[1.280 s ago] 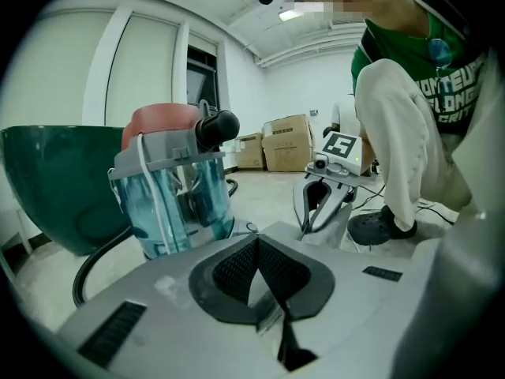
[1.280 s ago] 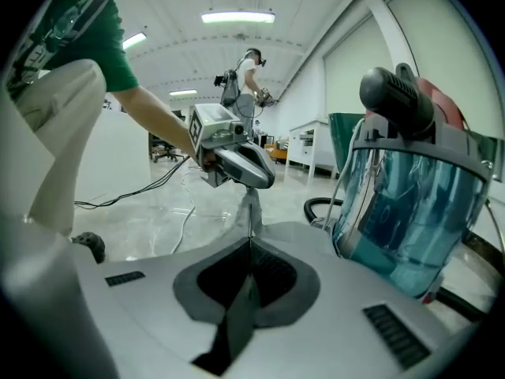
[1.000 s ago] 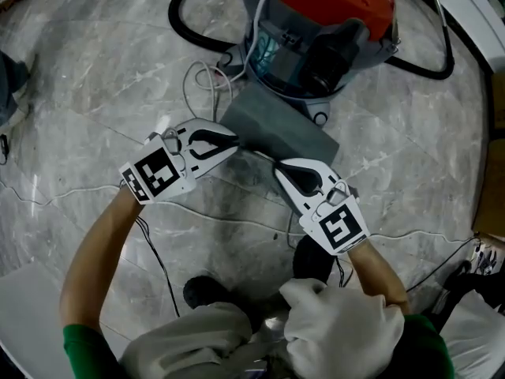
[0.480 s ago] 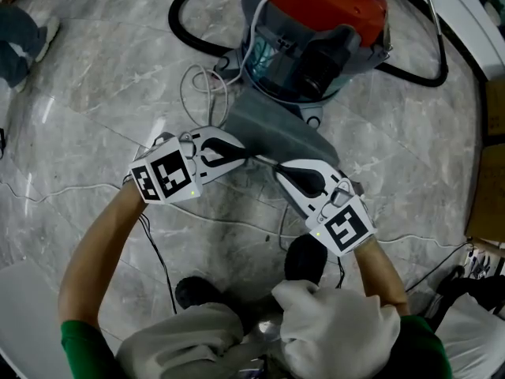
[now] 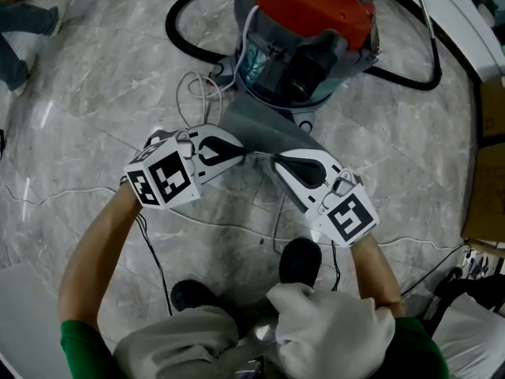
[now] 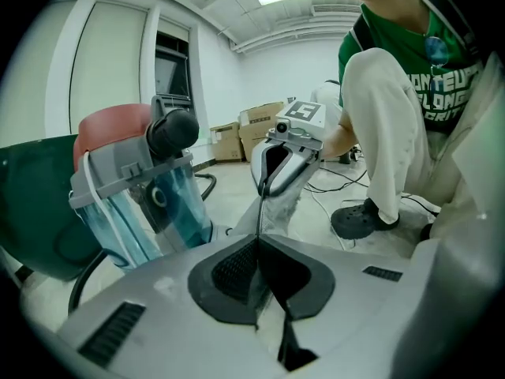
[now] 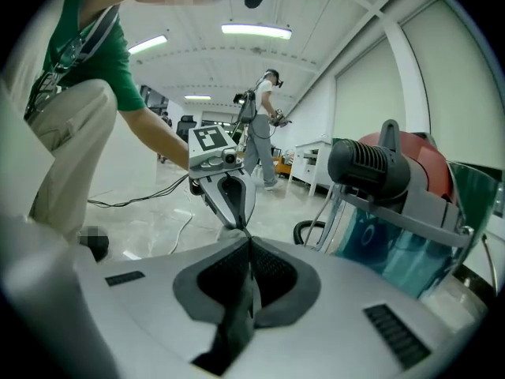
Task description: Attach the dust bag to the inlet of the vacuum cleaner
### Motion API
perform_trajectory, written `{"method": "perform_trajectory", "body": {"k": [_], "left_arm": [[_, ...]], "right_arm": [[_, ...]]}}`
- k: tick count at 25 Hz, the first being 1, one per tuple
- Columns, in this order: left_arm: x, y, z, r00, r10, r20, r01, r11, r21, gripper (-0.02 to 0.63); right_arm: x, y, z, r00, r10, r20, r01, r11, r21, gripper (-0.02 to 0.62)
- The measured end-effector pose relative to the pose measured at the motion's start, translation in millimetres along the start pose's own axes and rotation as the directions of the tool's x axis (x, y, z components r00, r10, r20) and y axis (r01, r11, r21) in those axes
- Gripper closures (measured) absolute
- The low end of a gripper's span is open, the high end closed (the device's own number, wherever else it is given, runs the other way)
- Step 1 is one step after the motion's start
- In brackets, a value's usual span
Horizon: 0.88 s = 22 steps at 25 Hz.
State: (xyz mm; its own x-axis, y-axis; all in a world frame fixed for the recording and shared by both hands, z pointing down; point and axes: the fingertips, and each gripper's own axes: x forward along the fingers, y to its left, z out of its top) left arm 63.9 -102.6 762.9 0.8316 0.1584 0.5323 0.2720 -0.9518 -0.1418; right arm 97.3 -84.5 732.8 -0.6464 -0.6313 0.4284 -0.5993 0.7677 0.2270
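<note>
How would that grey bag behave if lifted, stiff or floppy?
Probably floppy: the dust bag looks thin as a sheet where the left claw and right claw pinch its edge. Likely light, since two small pinches seem to hold it. It may sag between them.

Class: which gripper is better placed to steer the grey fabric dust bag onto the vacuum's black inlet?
Probably the right gripper: shut on the grey fabric dust bag, it sits more directly in line with the black inlet; the left gripper, also shut, is offset sideways.
</note>
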Motion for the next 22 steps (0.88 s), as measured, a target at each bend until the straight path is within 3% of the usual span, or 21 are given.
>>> {"method": "perform_trajectory", "body": {"k": [11,22], "left_arm": [[-31.5,28.0,54.1,0.992,0.109,0.059,-0.115,0.988,0.102,0.601],[-56.2,58.9,101.4,0.975,0.199,0.093,-0.213,0.96,0.18,0.598]], "right_arm": [[-23.7,-28.6,51.1,0.985,-0.117,0.129,0.111,0.992,0.051,0.581],[-42.1,-60.2,91.1,0.958,-0.213,0.194,0.205,0.977,0.06,0.581]]}}
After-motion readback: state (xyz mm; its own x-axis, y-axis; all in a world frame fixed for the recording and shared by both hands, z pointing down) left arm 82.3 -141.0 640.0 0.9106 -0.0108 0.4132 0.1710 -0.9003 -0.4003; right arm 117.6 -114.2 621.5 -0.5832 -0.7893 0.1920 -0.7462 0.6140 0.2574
